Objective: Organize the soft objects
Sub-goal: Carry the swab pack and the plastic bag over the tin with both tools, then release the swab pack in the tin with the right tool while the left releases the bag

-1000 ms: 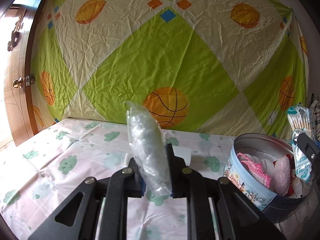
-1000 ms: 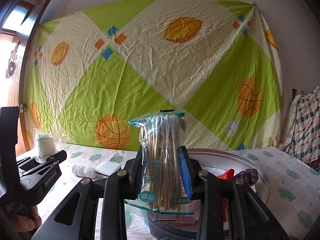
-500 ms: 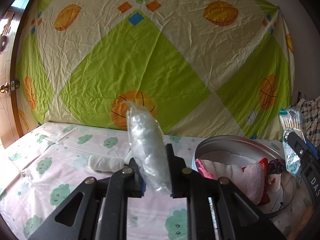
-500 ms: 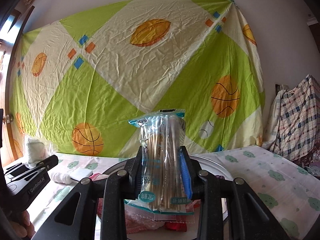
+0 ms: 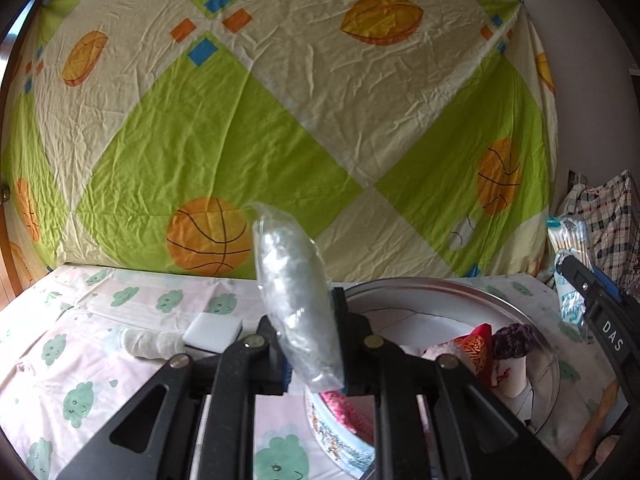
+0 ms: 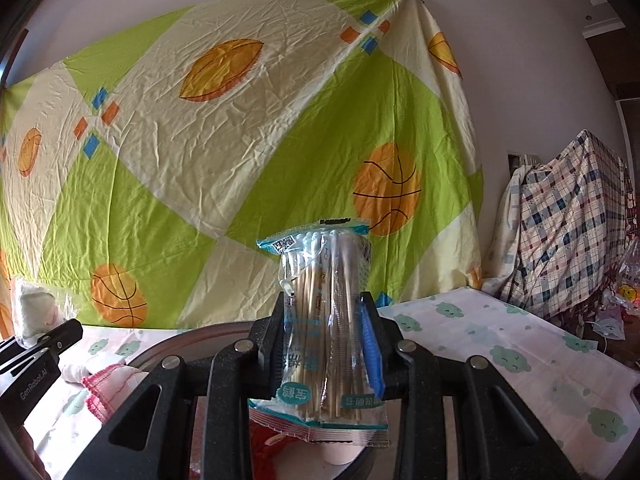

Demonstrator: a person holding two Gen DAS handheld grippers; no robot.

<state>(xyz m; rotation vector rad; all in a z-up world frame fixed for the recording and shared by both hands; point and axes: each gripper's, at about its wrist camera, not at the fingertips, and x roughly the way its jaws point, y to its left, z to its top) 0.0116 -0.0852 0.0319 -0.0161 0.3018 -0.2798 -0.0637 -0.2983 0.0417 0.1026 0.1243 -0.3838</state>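
Note:
My left gripper (image 5: 310, 354) is shut on a clear plastic bag of white cotton (image 5: 294, 300), held upright just left of a round metal tin (image 5: 516, 312). The tin holds a pink knitted cloth (image 5: 344, 408), a red item (image 5: 476, 348) and a dark purple one (image 5: 514, 338). My right gripper (image 6: 326, 364) is shut on an upright packet of cotton swabs (image 6: 320, 320), raised over the tin's rim (image 6: 192, 338). In the left wrist view that packet (image 5: 568, 240) and the right gripper's body show at the right edge. The left gripper's bag (image 6: 36, 312) appears at the far left of the right wrist view.
A white rolled cloth (image 5: 150, 342) and a white sponge block (image 5: 214, 332) lie on the cloud-print sheet (image 5: 80, 360) left of the tin. A green and cream basketball-print sheet (image 5: 280, 120) hangs behind. A checked cloth-covered pile (image 6: 560, 232) stands at the right.
Both views have swung to the right: the tin now sits right in front of the left gripper and under the right one, and the door at the left has left the view. Both grips are unchanged.

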